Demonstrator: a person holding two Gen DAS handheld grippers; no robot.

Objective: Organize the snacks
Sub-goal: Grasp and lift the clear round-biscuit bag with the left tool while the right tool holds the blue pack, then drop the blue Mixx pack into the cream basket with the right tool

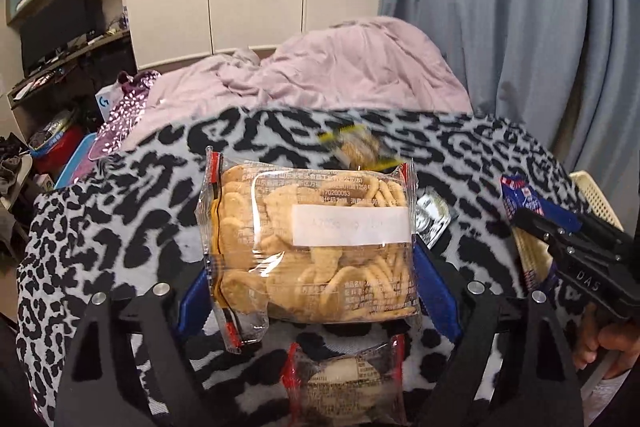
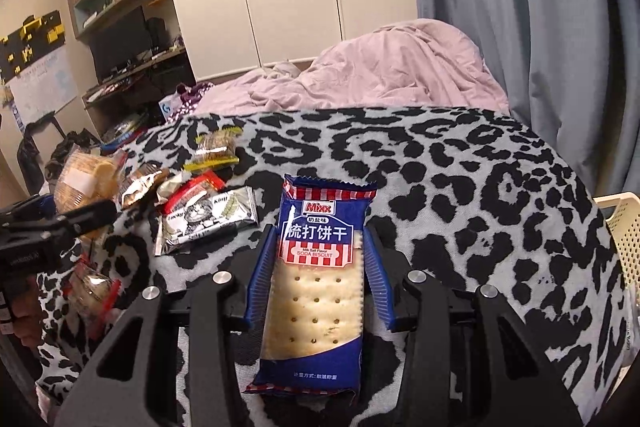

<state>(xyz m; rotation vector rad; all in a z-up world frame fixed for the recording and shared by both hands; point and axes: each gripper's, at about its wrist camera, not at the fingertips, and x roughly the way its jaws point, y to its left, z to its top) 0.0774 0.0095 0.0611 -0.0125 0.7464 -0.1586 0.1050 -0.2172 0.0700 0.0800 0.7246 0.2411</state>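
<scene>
**Item 1. Left gripper** (image 1: 312, 275): jaws set wide, blue pads on either flank of a clear bag of golden ridged biscuits (image 1: 310, 243). The pads look to be against the wrapper's sides, though whether they press or merely bracket it is not clear. Bag sits raised above the leopard-print blanket (image 1: 120, 227).

**Item 2. Right gripper** (image 2: 318, 279): jaws narrowed onto a blue Mixx soda biscuit packet (image 2: 316, 267), pads pressed against its long edges, packet held lengthwise above the blanket.

**Item 3. Loose snacks on the blanket:** small red-ended biscuit pack (image 1: 344, 379) directly below the held bag; a silver cat-print sachet (image 2: 208, 223), a red wrapper (image 2: 192, 193) and a yellow-edged pack (image 2: 216, 149) heaped to the right gripper's left.

**Item 4. Cream perforated basket** (image 2: 624, 239): at the blanket's right edge (likely destination, as a judgement).

**Risks:**
- The slick, puffy bag may slide out of the wide jaws if the hold is light.
- Harder squeezing would crush the biscuits.
- The soda crackers may snap under edge pressure.
- Both grippers are close; swinging toward the basket together could collide them.

**Obscured:**
- Basket interior is cut off by the frame edge.
- Yellow pack is blurred in the left wrist view.
- The bag's white label is illegible.
</scene>
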